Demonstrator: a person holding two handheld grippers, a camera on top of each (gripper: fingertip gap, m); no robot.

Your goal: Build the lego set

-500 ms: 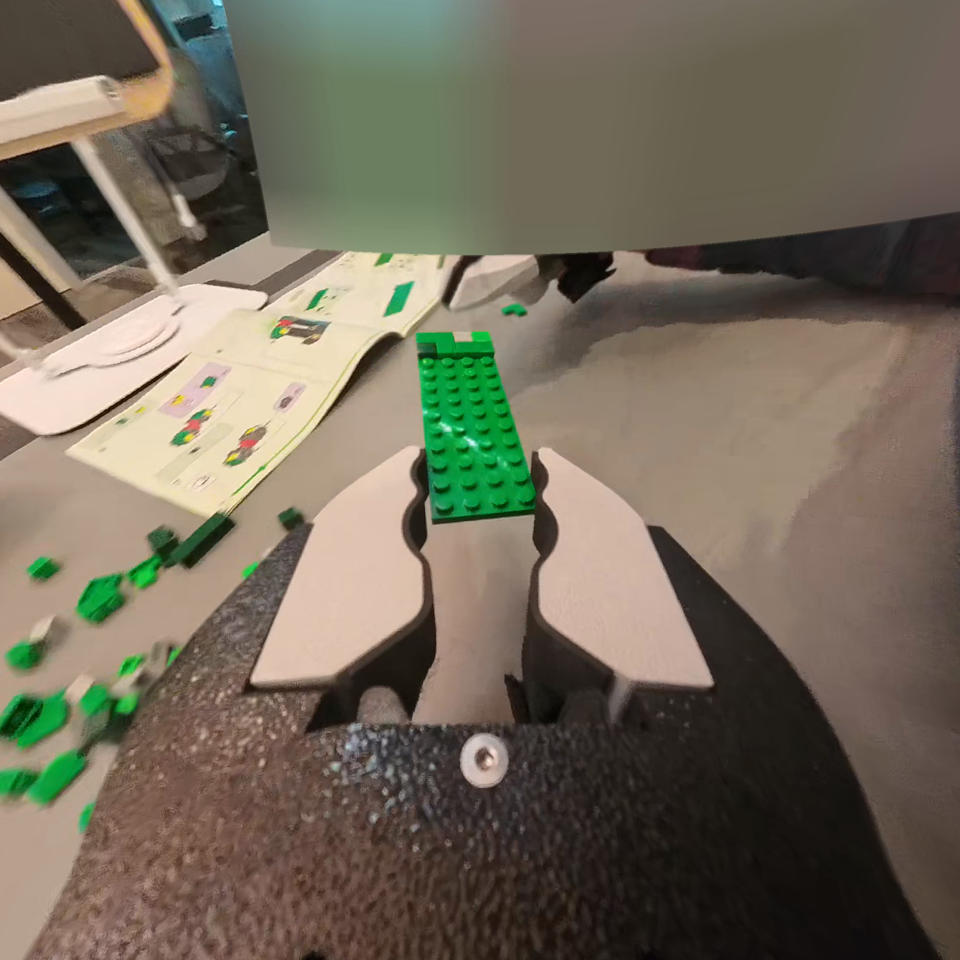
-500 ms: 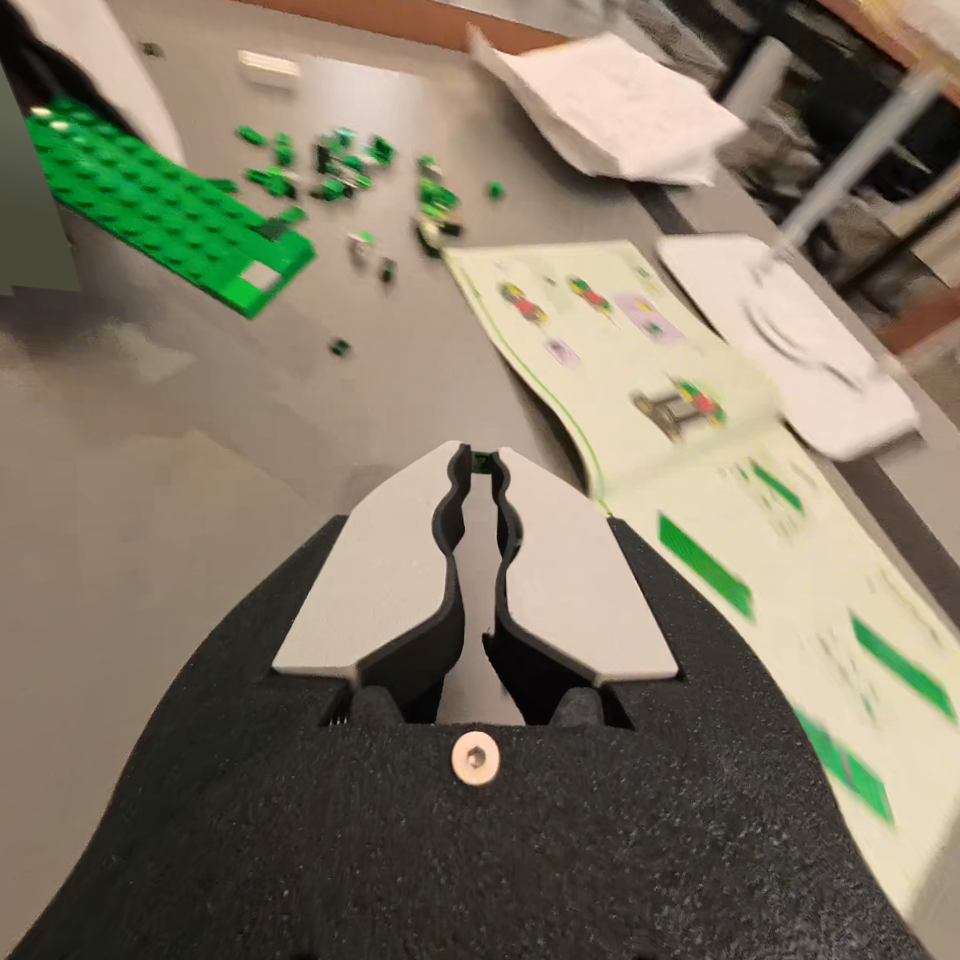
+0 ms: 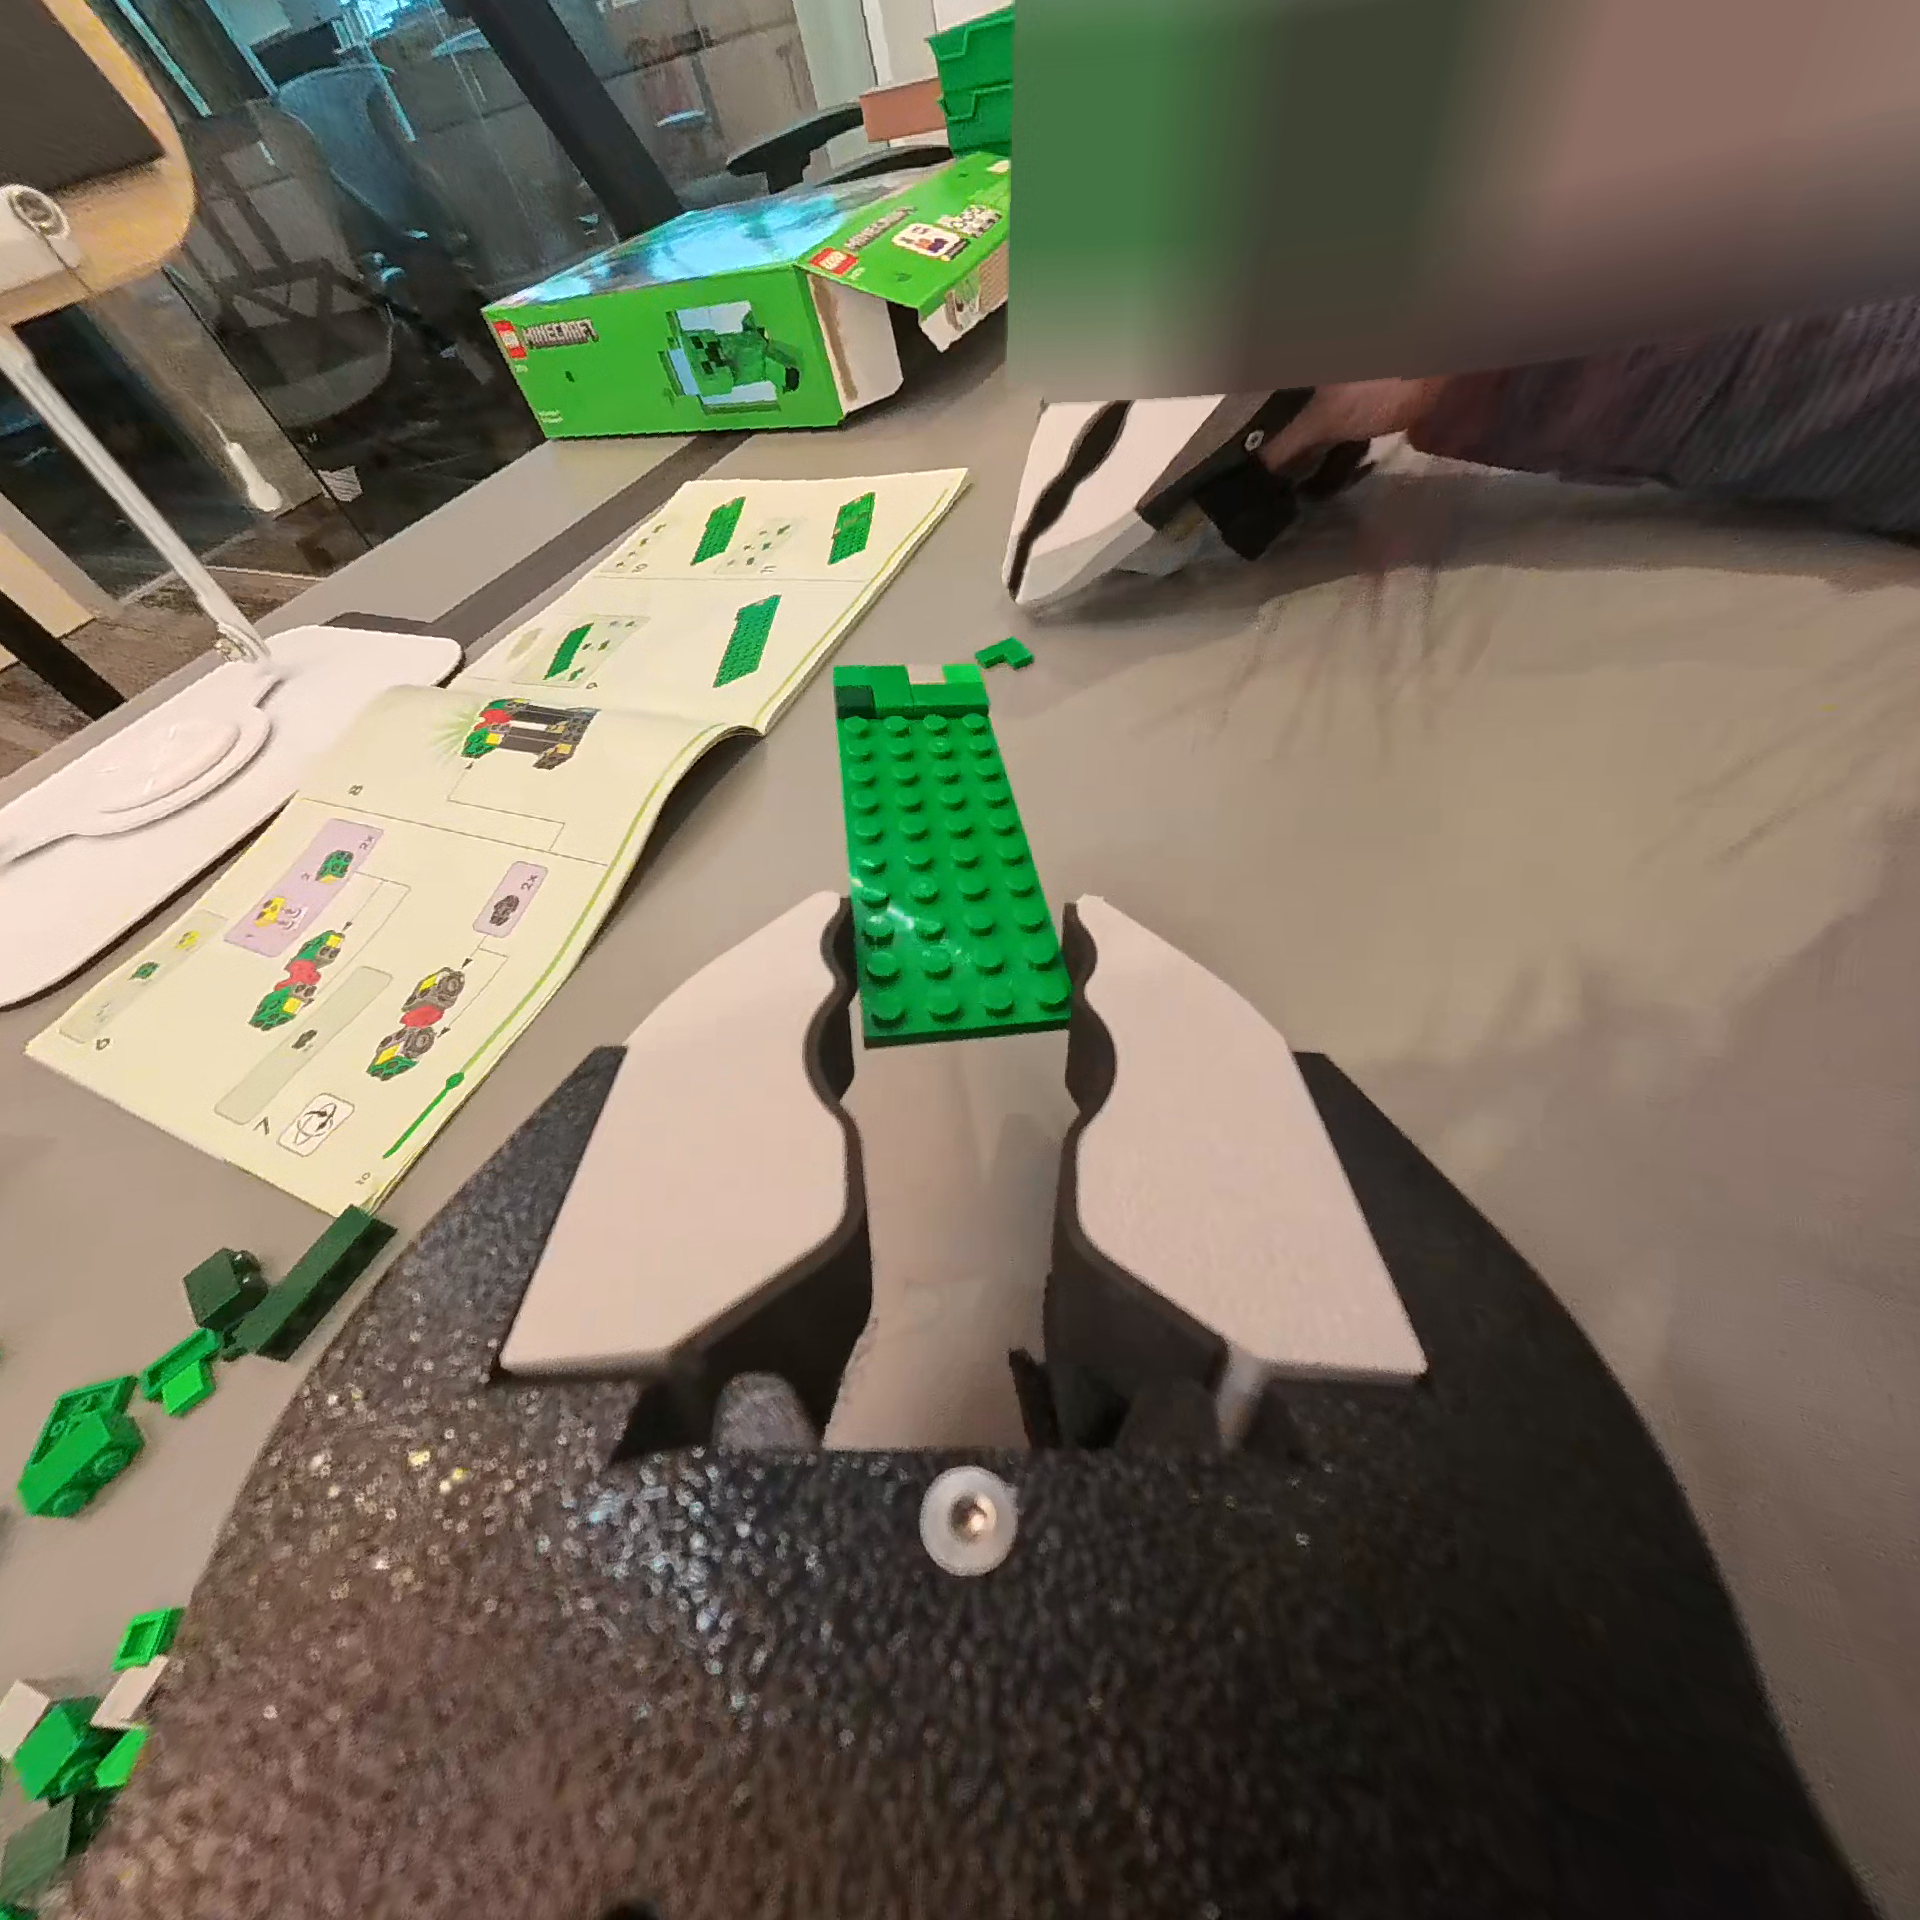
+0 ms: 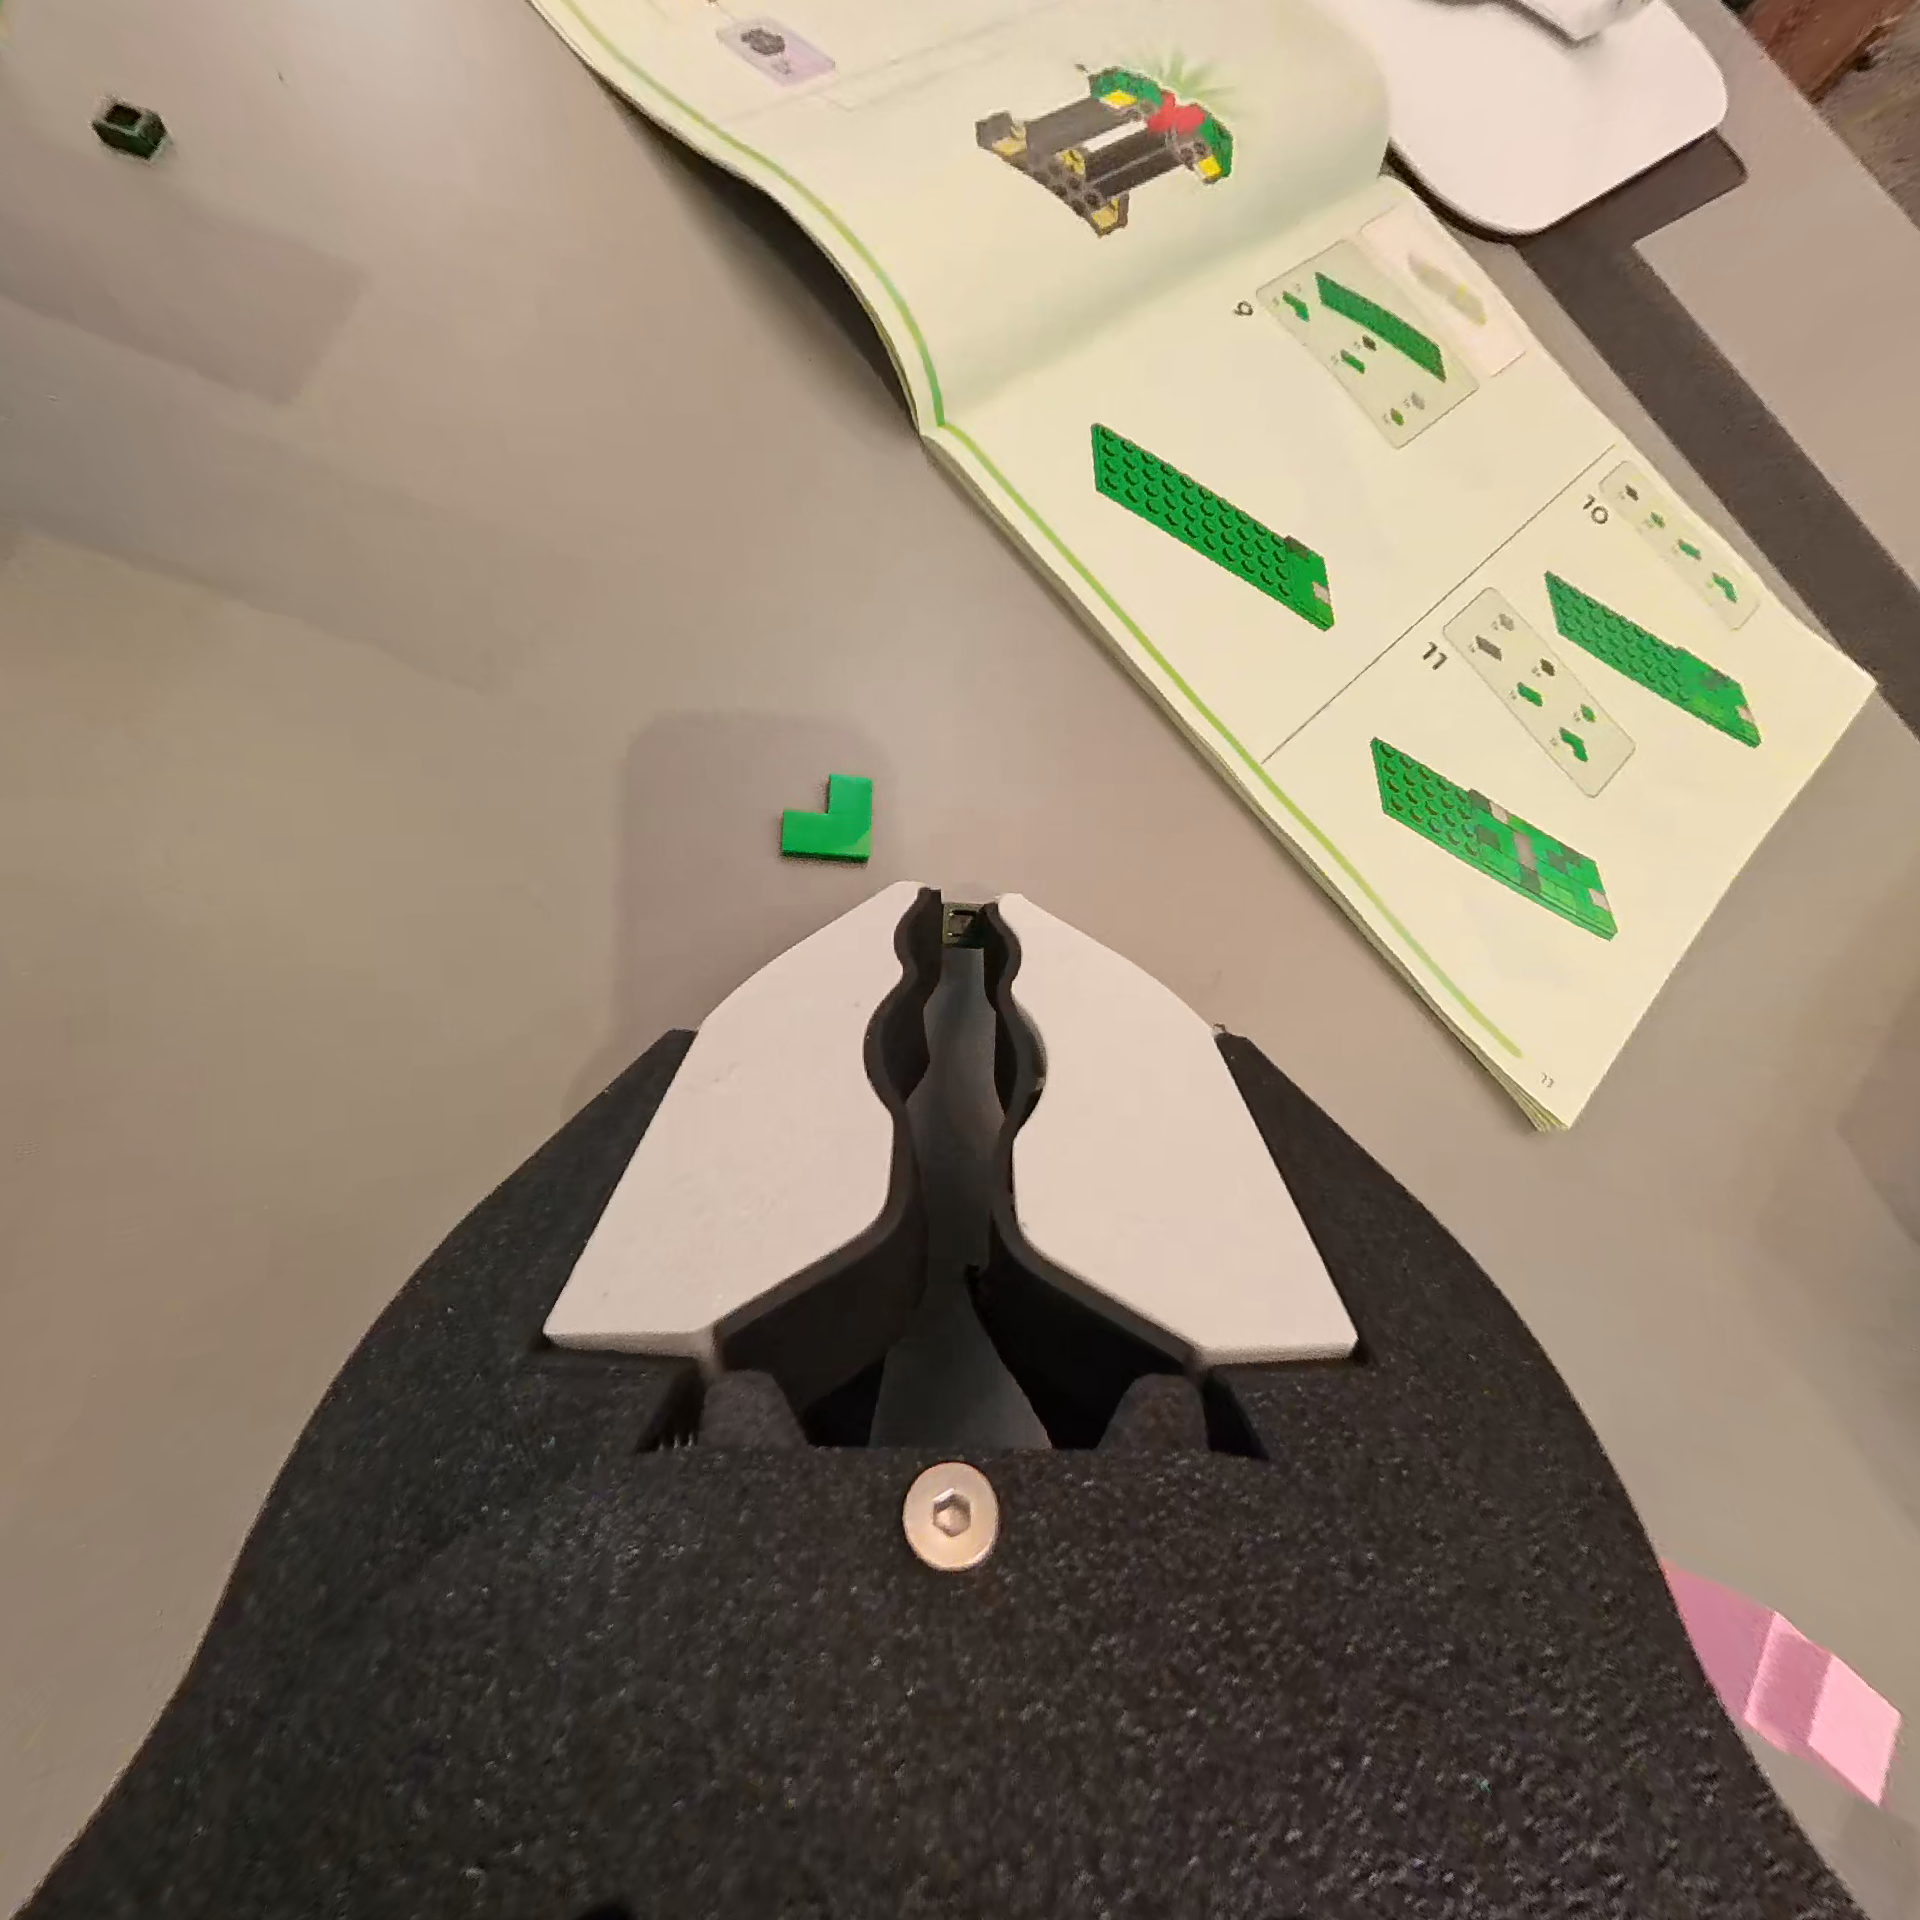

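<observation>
Two grippers: left gripper (image 3: pixel 961 951) clasps green baseplate (image 3: pixel 945 862); printed box (image 3: pixel 686 358) behind.

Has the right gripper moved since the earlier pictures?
Yes. In its own view the right gripper now sits lower and nearer the instruction booklet; the green baseplate and loose pieces are out of frame.
</observation>
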